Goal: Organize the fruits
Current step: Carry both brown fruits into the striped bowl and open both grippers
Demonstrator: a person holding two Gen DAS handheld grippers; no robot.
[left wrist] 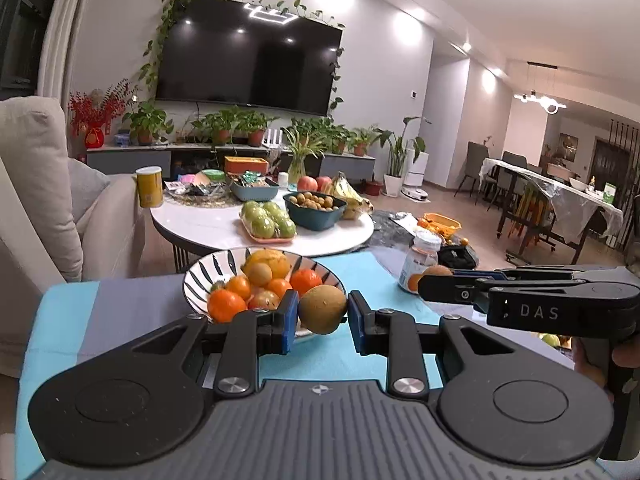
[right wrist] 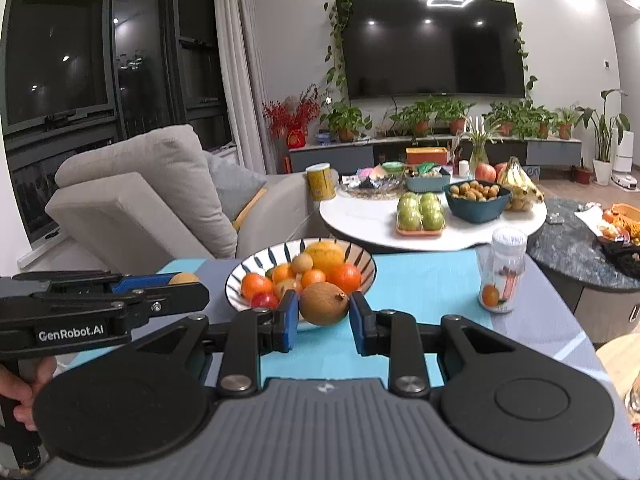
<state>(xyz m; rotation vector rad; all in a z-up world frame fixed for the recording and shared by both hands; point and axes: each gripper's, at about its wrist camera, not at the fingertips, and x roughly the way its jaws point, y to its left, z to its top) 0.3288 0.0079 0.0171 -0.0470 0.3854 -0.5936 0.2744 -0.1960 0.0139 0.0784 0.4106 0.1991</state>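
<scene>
Kiwis fill both grippers: the left gripper (left wrist: 323, 314) has its fingers clenched on one brown kiwi (left wrist: 322, 309), the right gripper (right wrist: 323, 312) on another (right wrist: 324, 304), each hanging just before the striped fruit bowl (left wrist: 200, 276) on the blue-clothed desk (left wrist: 120, 304). Light, softish, bruisable; best held gently across the middle.

Black-striped white bowl (left wrist: 208, 276), orange tangerines (left wrist: 226, 305), turquoise cloth (left wrist: 400, 280).
</scene>
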